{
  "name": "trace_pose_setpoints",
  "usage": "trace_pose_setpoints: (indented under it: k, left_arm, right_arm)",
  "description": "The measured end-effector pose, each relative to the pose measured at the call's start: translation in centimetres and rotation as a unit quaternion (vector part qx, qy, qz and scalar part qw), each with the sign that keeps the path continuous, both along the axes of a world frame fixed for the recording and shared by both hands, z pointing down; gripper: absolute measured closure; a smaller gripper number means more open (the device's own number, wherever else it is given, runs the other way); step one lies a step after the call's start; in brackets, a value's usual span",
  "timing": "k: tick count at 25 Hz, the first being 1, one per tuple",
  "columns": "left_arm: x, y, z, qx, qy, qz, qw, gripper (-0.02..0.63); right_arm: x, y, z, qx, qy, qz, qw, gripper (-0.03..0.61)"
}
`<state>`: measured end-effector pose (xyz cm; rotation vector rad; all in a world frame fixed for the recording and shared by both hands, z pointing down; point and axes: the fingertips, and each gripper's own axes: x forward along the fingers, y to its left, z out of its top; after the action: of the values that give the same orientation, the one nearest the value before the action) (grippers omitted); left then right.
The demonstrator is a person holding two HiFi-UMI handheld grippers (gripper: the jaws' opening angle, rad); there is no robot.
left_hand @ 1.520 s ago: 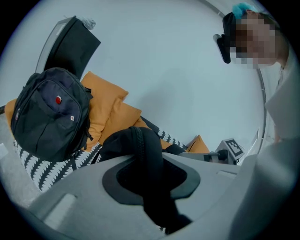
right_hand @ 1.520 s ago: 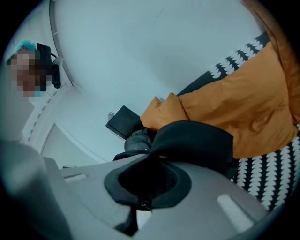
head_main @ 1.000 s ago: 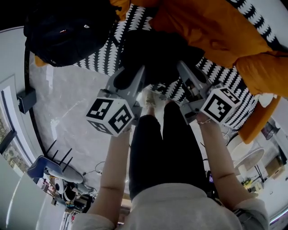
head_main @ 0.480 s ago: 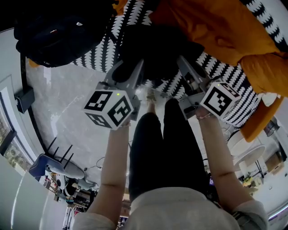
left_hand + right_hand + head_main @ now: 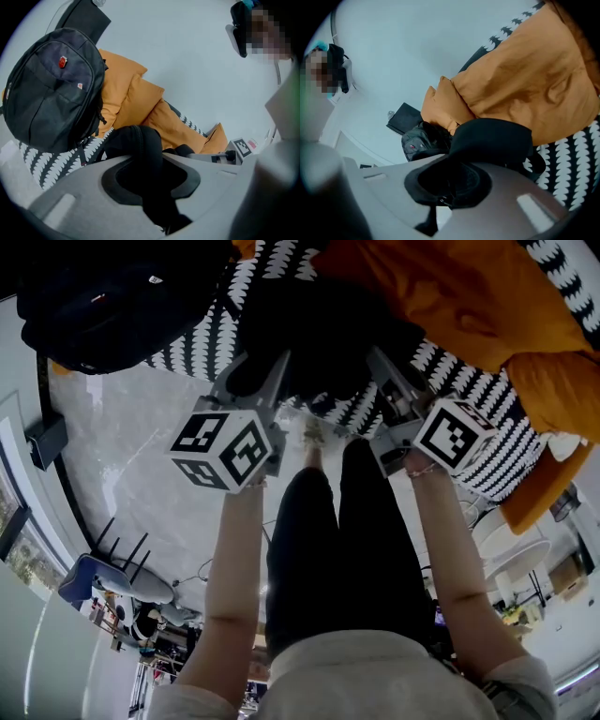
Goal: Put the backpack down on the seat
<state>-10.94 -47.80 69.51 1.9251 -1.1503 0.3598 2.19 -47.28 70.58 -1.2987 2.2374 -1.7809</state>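
Left gripper [image 5: 255, 373] and right gripper [image 5: 389, 379] had sunk, each clamped on the backpack [image 5: 323, 329], held over the seat [image 5: 478, 432]. Lowering seemed under way; next it likely needed resting fully before the jaws let go.

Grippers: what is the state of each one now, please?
Left gripper: closed, holding the black backpack.
Right gripper: closed, holding the same black backpack.

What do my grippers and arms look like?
Left gripper and right gripper are grey with tapered jaws lined black. Each bears a white cube printed with black square markers. Arms are bare below pale sleeves, with a thin bracelet on the right wrist.
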Motion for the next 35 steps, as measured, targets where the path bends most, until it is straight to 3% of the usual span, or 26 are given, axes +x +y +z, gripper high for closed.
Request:
trace_pose_setpoints:
  k: [6,12,20,27,35]
  left_arm:
    - [-0.9,0.6,2.2,-0.005,-0.029,-0.017,0.9994,0.514]
    - [-1.1,0.5,3.9,-0.003,-0.067,-0.016,0.9976,0.49]
    - [-2.2,1.4,4.9,-0.036,-0.071,-0.056,0.9953,0.373]
    - [-3.1,2.2,5.1,-0.037,-0.084,-0.068,0.9935,0.26]
    - [-3.8,3.1,3.8,-0.032,-0.093,-0.088,0.9913,0.229]
  right_arm:
    - [0.0,0.5,1.5,-0.007,-0.023,-0.01,1.0,0.561]
    - [-0.7,0.8,2.1,-0.008,-0.009,-0.033,0.999,0.535]
    - [-0.9,1.4,2.4,-0.016,-0.004,-0.033,0.999,0.49]
    - [-0.5,2.2,2.5,-0.023,0.018,-0.022,0.999,0.436]
    - [-0.9,2.8,1.6,-0.025,0.023,-0.012,0.999,0.359]
